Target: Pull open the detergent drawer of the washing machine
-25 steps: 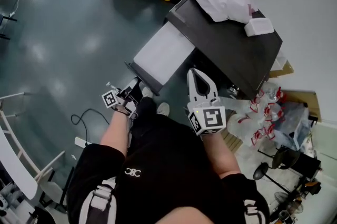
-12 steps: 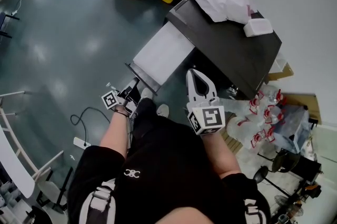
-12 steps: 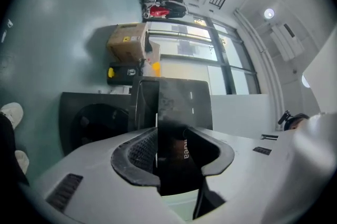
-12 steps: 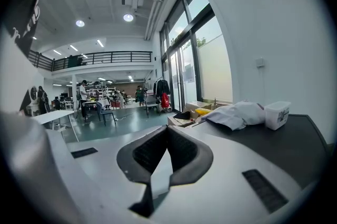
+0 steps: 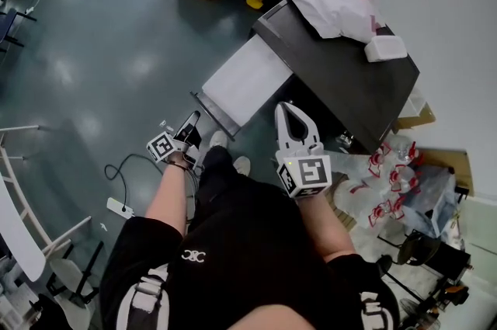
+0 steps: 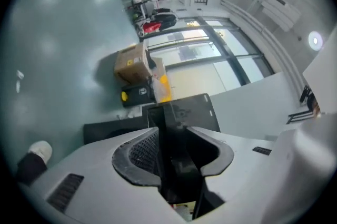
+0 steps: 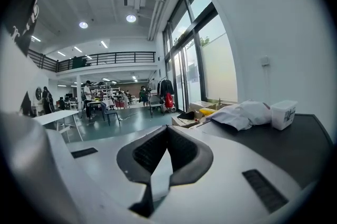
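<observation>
The flat white detergent drawer (image 5: 245, 84) juts from the front of the boxy, dark grey washing machine (image 5: 342, 80), where the left hand-held gripper (image 5: 190, 121) is closing its mesh-textured black pads on the thin dark lip (image 6: 164, 123) at its outer end. The right hand-held gripper (image 5: 287, 107), jaws together and empty, hangs beside the machine's front. That lip looks hard and slick: a skewed pull could slip it free or jam the drawer.
</observation>
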`<state>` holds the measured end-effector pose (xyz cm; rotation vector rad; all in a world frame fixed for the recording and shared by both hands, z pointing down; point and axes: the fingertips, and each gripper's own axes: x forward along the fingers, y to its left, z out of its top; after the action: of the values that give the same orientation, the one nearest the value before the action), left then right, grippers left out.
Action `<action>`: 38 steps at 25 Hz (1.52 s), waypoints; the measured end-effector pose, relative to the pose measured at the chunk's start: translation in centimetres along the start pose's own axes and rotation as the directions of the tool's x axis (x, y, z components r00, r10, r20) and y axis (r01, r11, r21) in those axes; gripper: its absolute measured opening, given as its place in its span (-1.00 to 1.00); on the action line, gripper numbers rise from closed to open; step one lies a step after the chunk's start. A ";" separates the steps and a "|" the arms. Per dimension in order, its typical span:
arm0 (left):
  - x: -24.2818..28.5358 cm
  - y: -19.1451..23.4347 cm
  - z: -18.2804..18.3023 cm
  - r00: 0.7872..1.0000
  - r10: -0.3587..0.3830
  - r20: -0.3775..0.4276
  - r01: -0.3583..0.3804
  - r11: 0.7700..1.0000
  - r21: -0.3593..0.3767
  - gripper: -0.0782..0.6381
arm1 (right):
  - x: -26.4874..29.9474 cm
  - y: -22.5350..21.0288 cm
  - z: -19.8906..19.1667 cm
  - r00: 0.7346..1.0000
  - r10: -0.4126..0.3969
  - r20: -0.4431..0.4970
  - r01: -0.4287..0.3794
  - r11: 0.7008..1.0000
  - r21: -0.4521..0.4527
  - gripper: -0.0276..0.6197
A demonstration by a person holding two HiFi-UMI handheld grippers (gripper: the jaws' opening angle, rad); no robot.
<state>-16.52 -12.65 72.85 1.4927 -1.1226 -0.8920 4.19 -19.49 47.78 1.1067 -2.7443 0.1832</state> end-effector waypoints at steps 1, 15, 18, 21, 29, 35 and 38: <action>-0.7 0.5 0.7 0.998 0.062 0.004 -0.062 0.996 0.068 -0.34 | 0.1 -0.1 0.2 1.000 0.005 0.003 -0.005 1.000 0.003 -0.91; -3.4 -14.5 10.3 0.915 0.290 0.280 -0.392 0.476 0.787 -0.77 | 4.1 1.6 4.3 0.990 0.094 0.102 -0.094 0.996 -0.005 -0.91; -3.3 -19.9 11.2 0.914 0.239 0.328 -0.398 0.373 0.838 -0.78 | 4.7 2.8 5.8 0.984 0.111 0.139 -0.110 0.994 -0.012 -0.91; -3.4 -24.6 11.4 0.911 0.195 0.363 -0.409 0.323 0.853 -0.78 | 5.2 3.6 7.2 0.978 0.125 0.169 -0.123 0.992 -0.021 -0.91; -3.5 -31.9 11.0 0.876 0.193 0.442 -0.477 0.210 0.853 -0.77 | 5.7 3.7 9.6 0.972 0.124 0.200 -0.115 0.992 -0.054 -0.91; -2.7 -33.3 10.9 0.875 0.184 0.447 -0.478 0.189 0.858 -0.77 | 5.8 3.7 10.8 0.969 0.117 0.217 -0.103 0.992 -0.074 -0.91; -2.1 -33.3 10.8 0.880 0.183 0.439 -0.469 0.185 0.863 -0.78 | 5.9 3.5 10.6 0.971 0.107 0.216 -0.093 0.993 -0.074 -0.91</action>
<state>-20.63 -12.27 38.03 1.9449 -2.3637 0.1041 -3.72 -22.86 38.52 1.0285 -2.9797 -0.0152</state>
